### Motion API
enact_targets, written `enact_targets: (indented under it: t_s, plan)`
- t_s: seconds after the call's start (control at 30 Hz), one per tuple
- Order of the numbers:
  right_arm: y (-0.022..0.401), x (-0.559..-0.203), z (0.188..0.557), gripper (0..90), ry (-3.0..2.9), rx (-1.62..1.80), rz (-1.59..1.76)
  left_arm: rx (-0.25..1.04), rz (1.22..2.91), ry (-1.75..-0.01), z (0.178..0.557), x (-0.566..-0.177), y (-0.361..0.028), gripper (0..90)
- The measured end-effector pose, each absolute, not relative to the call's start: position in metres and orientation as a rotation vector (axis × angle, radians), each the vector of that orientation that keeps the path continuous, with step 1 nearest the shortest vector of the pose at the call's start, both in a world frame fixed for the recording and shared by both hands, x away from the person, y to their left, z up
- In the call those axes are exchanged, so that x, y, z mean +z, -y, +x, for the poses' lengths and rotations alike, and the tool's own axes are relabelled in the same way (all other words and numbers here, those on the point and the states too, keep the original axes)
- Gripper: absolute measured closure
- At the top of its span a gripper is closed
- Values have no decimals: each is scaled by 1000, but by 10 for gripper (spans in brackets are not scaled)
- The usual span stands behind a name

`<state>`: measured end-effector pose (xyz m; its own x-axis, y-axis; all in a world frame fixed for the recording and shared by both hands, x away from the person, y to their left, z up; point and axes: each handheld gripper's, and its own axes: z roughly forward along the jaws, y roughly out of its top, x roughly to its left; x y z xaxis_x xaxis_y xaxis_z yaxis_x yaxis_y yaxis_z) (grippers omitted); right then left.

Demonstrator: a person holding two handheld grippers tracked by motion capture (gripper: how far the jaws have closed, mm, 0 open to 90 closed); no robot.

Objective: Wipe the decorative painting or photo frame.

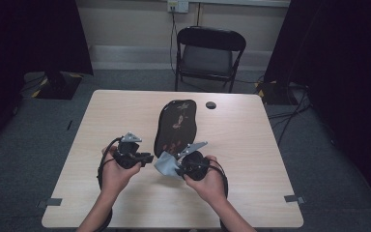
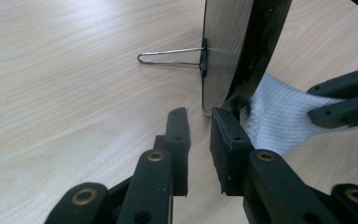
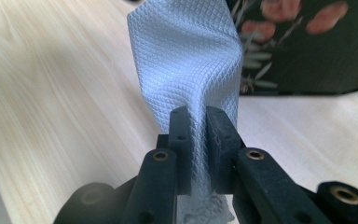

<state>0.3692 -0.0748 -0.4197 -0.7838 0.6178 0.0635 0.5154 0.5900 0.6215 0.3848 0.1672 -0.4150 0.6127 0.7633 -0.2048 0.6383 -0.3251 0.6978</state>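
Note:
A black oval plaque (image 1: 176, 123) with a pink floral face leans at the table's middle. In the left gripper view I see its pale back (image 2: 223, 46) and a wire prop (image 2: 168, 56). My left gripper (image 1: 150, 158) sits at the plaque's lower left rim. Its jaws (image 2: 198, 119) are almost together, with nothing visible between them. My right gripper (image 1: 174, 166) is shut on a pale waffle-weave cloth (image 3: 186, 56), which stands up from the pads beside the plaque's face (image 3: 307, 46). In the left gripper view the cloth (image 2: 279, 116) lies against the plaque's lower edge.
A light wooden table (image 1: 125, 111) has a round black cable hole (image 1: 211, 105) near its far edge. A black folding chair (image 1: 207, 53) stands behind it. Both forearms come in over the near edge.

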Motion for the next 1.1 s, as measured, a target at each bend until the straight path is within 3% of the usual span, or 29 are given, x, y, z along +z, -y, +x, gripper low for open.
enact_targets:
  t_s: [0.47, 1.1]
  plan:
    - [80, -460, 368, 822, -2717, 886, 1005, 207, 2055, -1116, 382, -416, -171, 767]
    - [52, -461, 370, 821, -2787, 912, 927, 211, 2036, -1140, 379, -415, -180, 754]
